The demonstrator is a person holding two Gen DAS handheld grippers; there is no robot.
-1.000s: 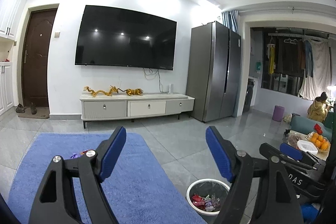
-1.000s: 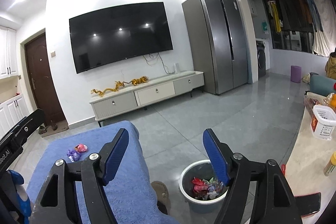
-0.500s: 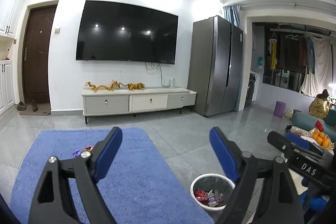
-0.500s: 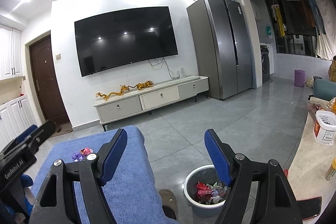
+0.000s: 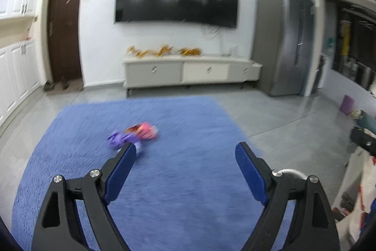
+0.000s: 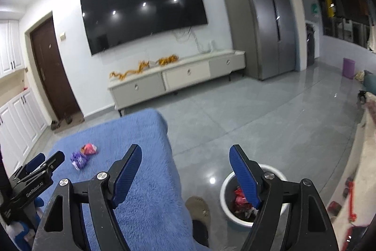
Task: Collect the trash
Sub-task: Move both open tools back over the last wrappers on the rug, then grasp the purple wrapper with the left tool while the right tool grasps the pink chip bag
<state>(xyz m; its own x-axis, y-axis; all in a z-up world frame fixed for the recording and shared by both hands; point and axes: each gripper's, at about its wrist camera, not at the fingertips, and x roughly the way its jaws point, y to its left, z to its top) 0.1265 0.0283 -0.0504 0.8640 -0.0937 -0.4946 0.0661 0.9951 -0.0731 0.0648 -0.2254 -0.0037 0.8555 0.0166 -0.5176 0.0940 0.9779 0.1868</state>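
I hold my left gripper point(image 5: 185, 152) spread wide and empty above the blue rug point(image 5: 188, 180), aimed toward two crumpled wrappers, one purple point(image 5: 122, 139) and one pink point(image 5: 144, 129), lying touching each other near the rug's middle. The view is blurred. My right gripper point(image 6: 185, 157) is also spread and empty, hanging over the rug's right edge beside the white trash bin point(image 6: 226, 189) on the grey floor, which already holds wrappers, presumably ready for the drop.
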